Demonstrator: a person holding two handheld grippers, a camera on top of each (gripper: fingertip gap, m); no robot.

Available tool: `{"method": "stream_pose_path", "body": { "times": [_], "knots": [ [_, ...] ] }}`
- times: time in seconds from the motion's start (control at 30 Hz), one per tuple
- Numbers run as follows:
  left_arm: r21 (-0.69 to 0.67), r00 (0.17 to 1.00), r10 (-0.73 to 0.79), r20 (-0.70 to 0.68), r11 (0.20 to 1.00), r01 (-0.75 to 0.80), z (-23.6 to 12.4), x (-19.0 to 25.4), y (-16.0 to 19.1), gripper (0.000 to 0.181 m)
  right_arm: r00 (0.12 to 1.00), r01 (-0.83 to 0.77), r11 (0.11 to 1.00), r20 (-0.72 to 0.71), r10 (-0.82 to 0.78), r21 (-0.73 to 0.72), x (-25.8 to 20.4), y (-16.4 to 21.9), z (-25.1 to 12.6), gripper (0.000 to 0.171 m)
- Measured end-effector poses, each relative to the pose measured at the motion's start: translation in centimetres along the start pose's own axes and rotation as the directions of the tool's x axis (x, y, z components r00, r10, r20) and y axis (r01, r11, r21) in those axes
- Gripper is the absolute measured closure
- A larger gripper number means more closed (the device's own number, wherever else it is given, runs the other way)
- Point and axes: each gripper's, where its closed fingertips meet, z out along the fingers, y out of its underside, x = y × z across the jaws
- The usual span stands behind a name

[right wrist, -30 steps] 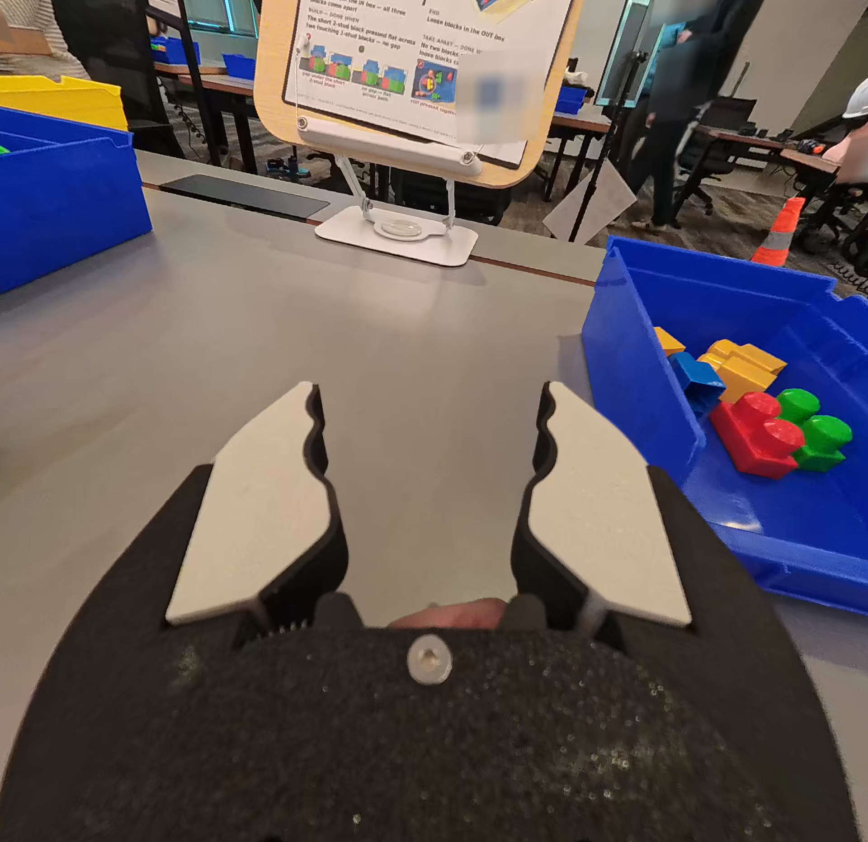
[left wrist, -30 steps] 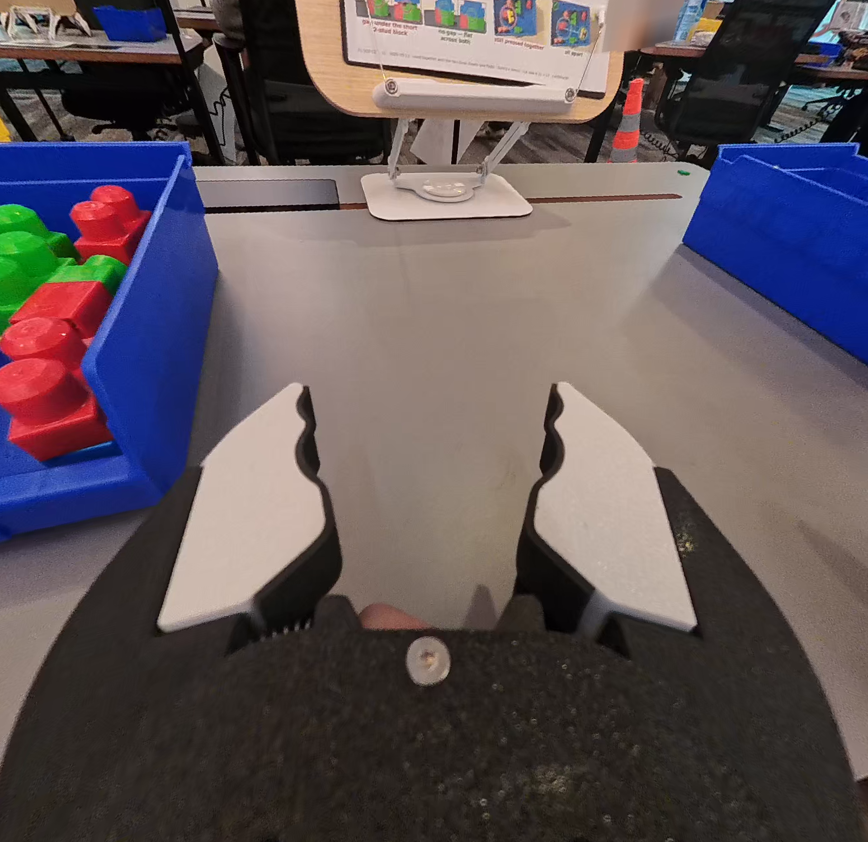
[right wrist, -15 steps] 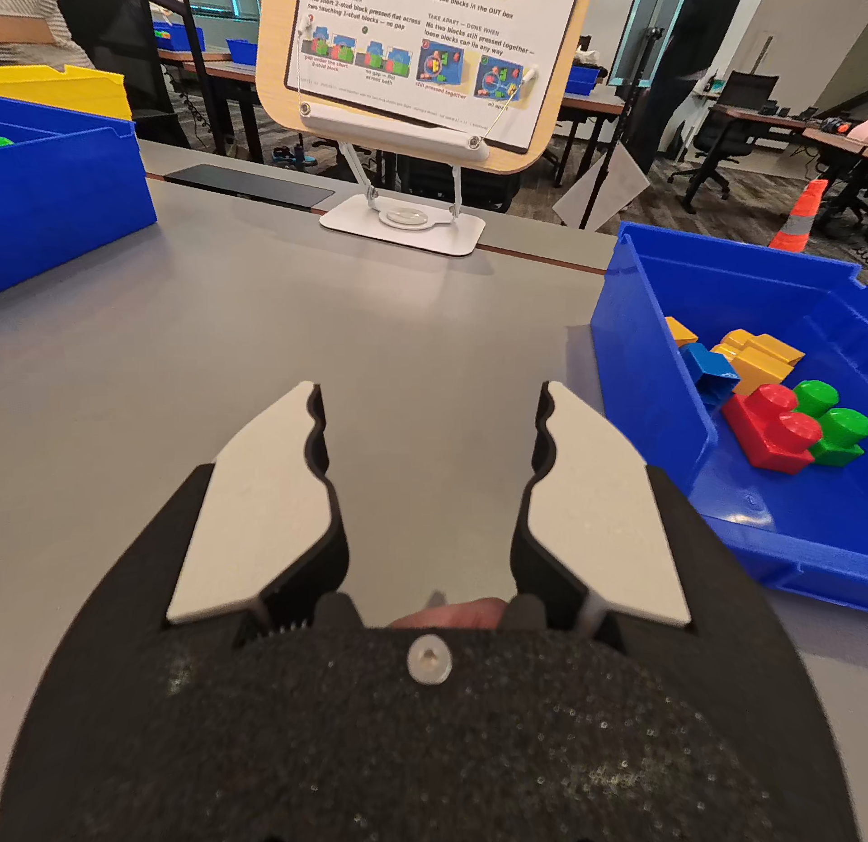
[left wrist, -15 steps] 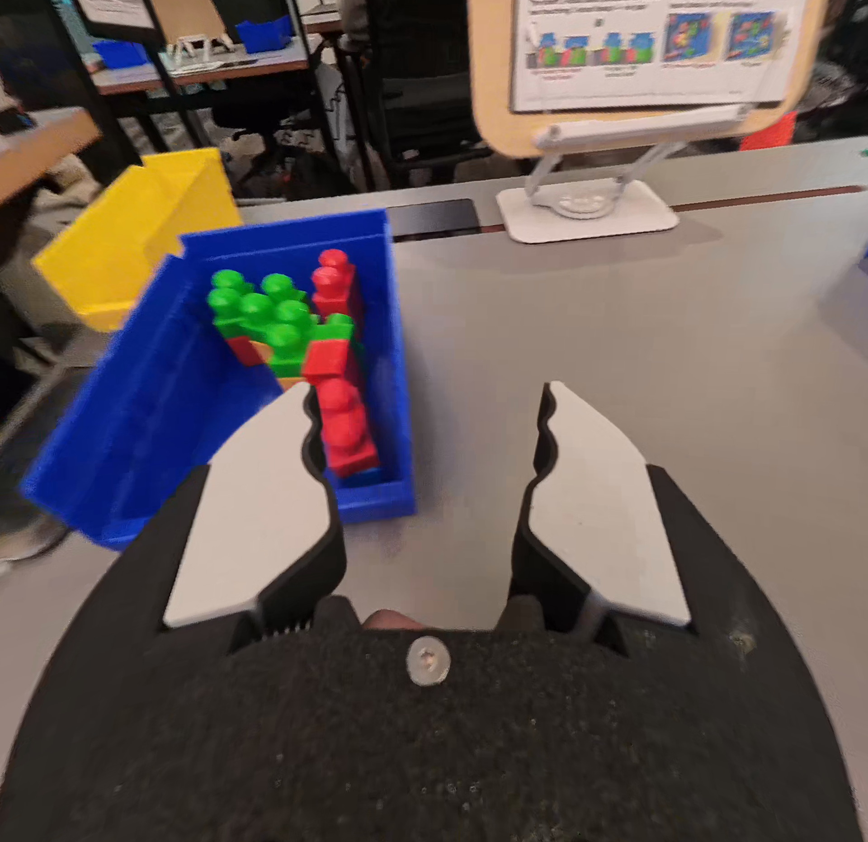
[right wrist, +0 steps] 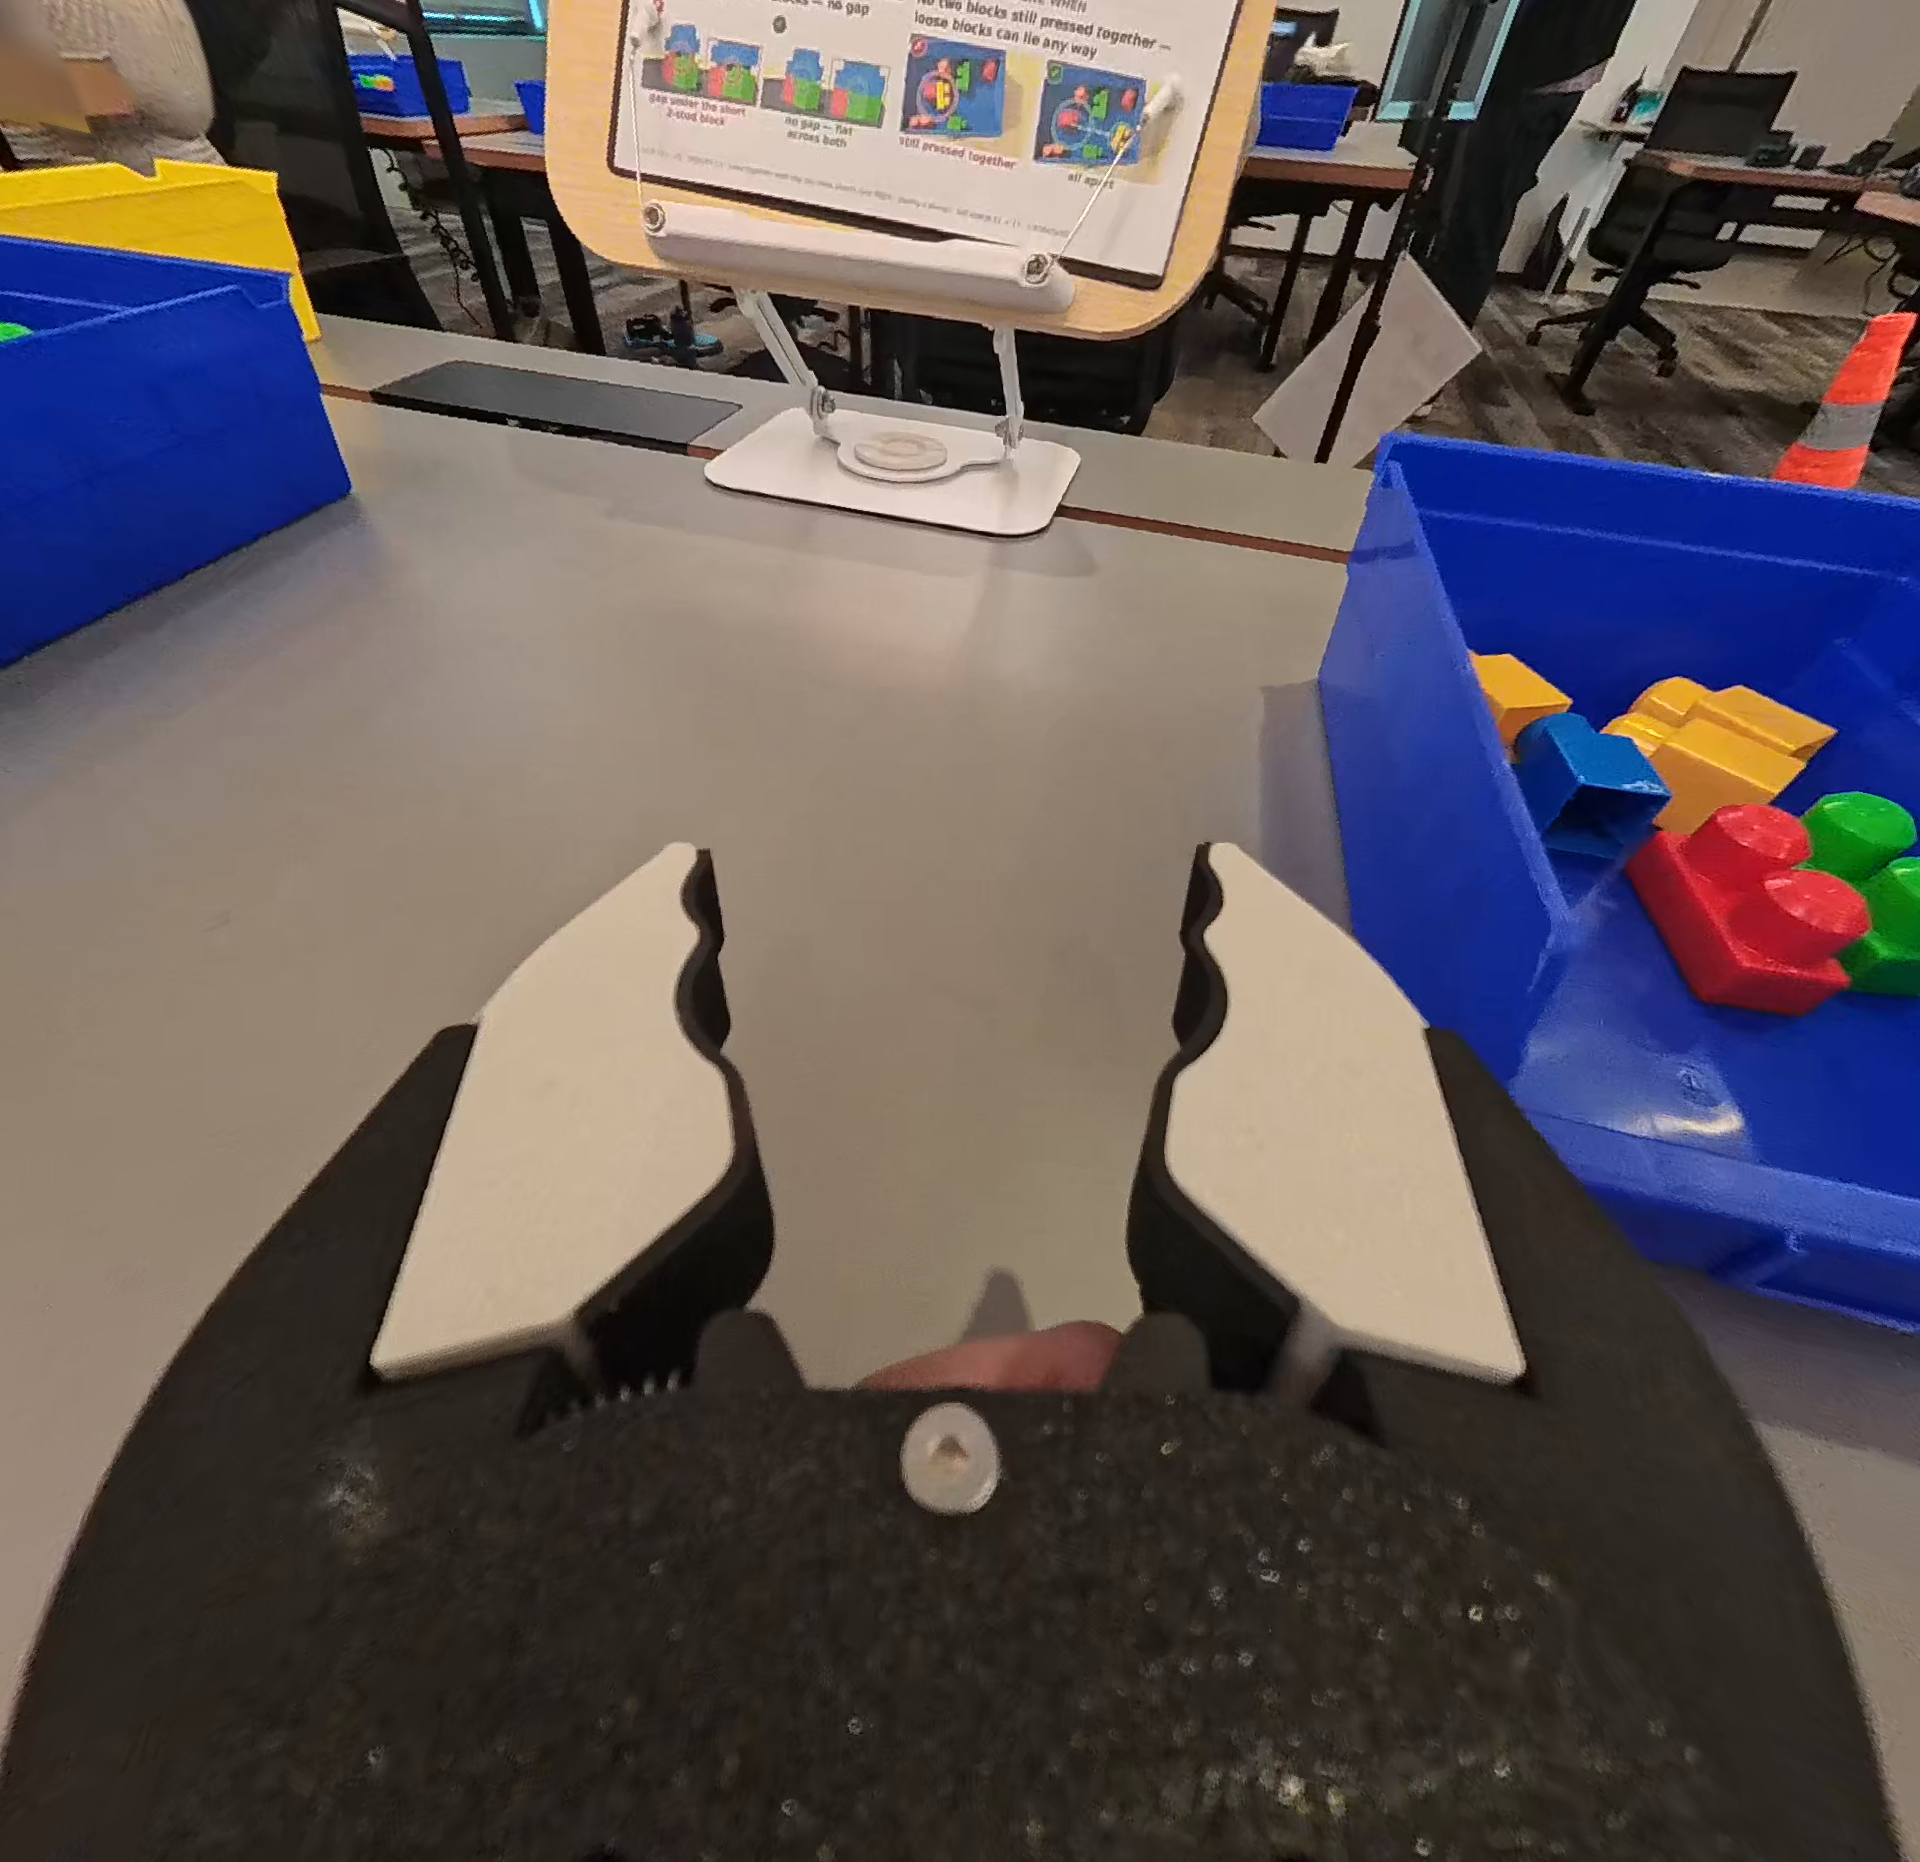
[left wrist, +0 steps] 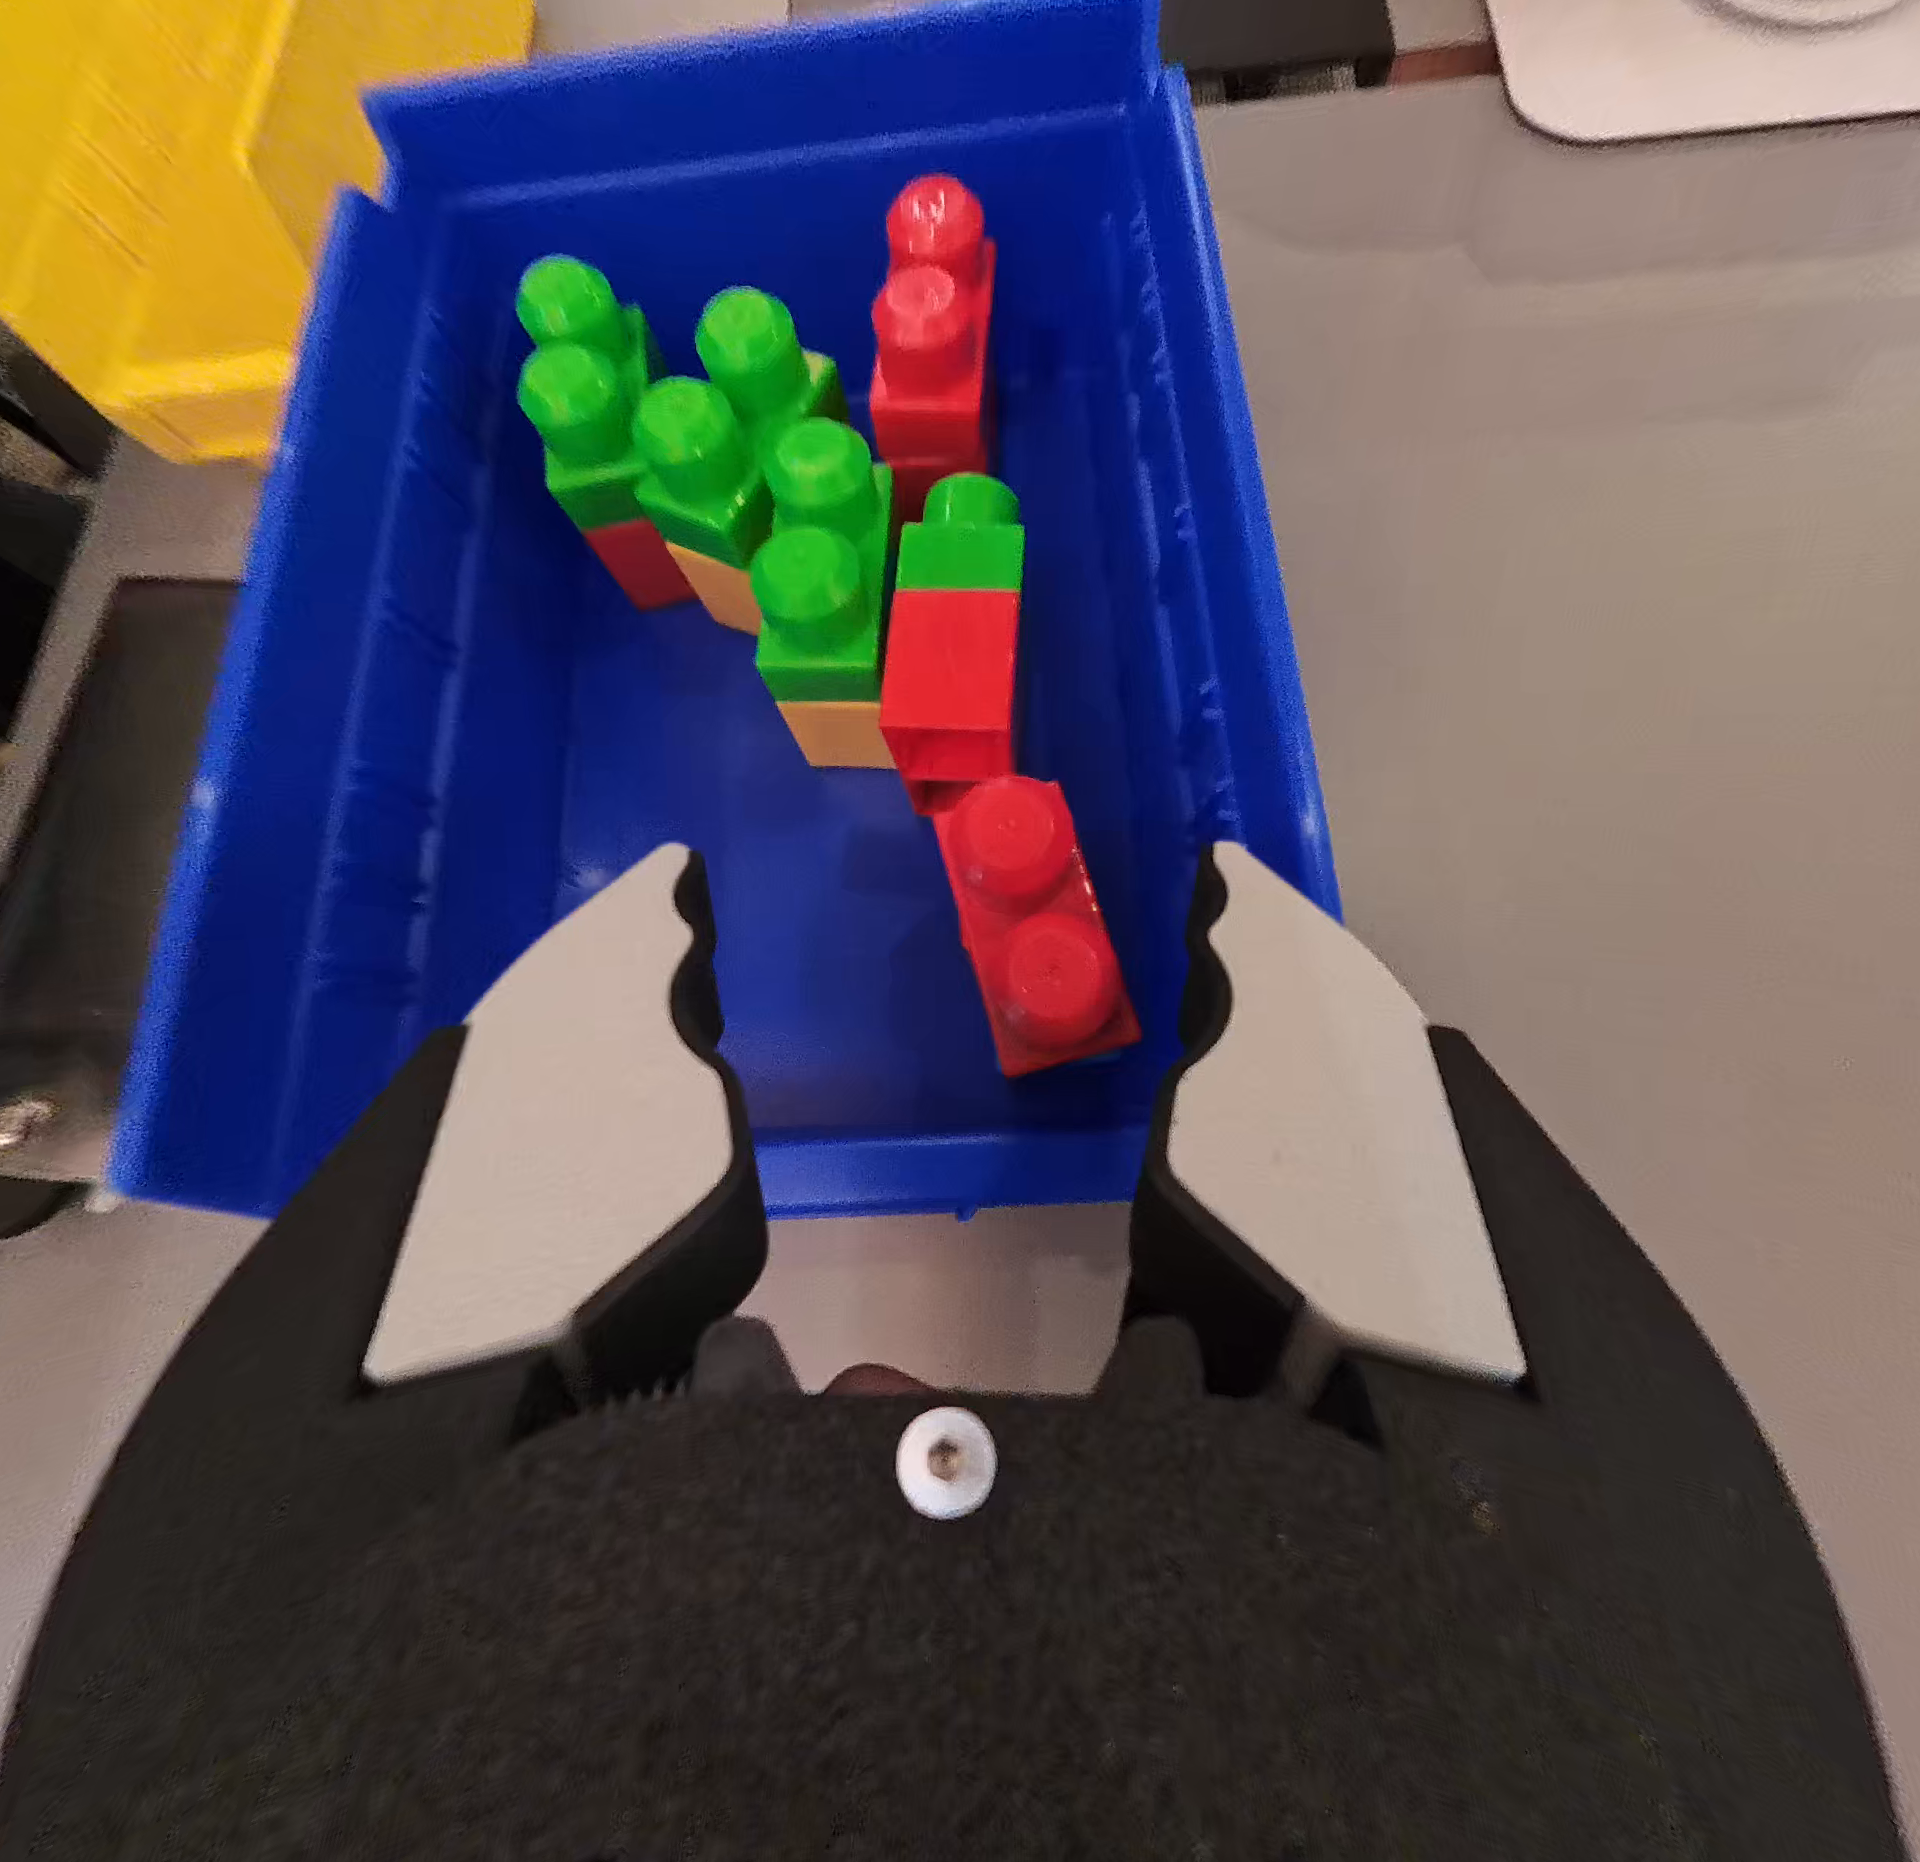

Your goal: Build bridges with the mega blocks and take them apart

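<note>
Above the near end of the left blue bin (left wrist: 343, 773), the left gripper (left wrist: 945, 877) hung with its jaws spread wide and nothing between them. Inside that bin lay 2 loose red 2-stud blocks, one at the far wall (left wrist: 928, 358) and one at the near right corner (left wrist: 1039, 929). The rest stood clustered: 3 green 2-stud blocks (left wrist: 717, 462) pressed onto red or orange pieces, plus 1 green-on-red stack (left wrist: 956, 628) on its side. A yellow bin (left wrist: 156, 202) sat just behind. The right gripper (right wrist: 951, 877), also gaping and empty, hovered over the grey table (right wrist: 727, 721). The right blue bin (right wrist: 1455, 877) held 2 orange blocks (right wrist: 1714, 742), 1 blue (right wrist: 1584, 784), 1 red (right wrist: 1745, 908) and 1 green (right wrist: 1870, 877).
</note>
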Motion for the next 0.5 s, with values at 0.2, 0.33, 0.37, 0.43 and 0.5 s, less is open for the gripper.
{"method": "stream_pose_path", "body": {
  "times": [0.2,0.33,0.37,0.43,0.5],
  "knots": [
    [-0.106,0.997,-0.07,-0.043,0.992,0.065,2.6,0.7,2.2,0.097,1.0,-0.015,1.0,-0.001,0.015,-0.005,0.7,0.2,0.1,0.086],
    [-0.195,0.995,-0.076,-0.059,0.979,0.063,3.3,0.4,3.4,0.099,1.0,-0.012,1.0,0.0,0.012,-0.008,0.9,0.2,0.1,0.087],
    [-0.215,0.994,-0.085,-0.074,0.974,0.067,3.5,0.6,3.8,0.099,1.0,-0.012,1.0,0.001,0.012,-0.009,0.9,0.2,0.1,0.087],
    [-0.25,0.992,-0.086,-0.096,0.966,0.06,3.8,0.7,4.4,0.099,1.0,-0.014,1.0,0.004,0.014,-0.012,0.9,0.3,0.1,0.088],
    [-0.268,0.986,-0.108,-0.123,0.961,0.071,3.9,1.0,4.5,0.105,1.0,-0.014,1.0,0.008,0.014,-0.014,0.9,0.4,0.2,0.088]
  ]
}}
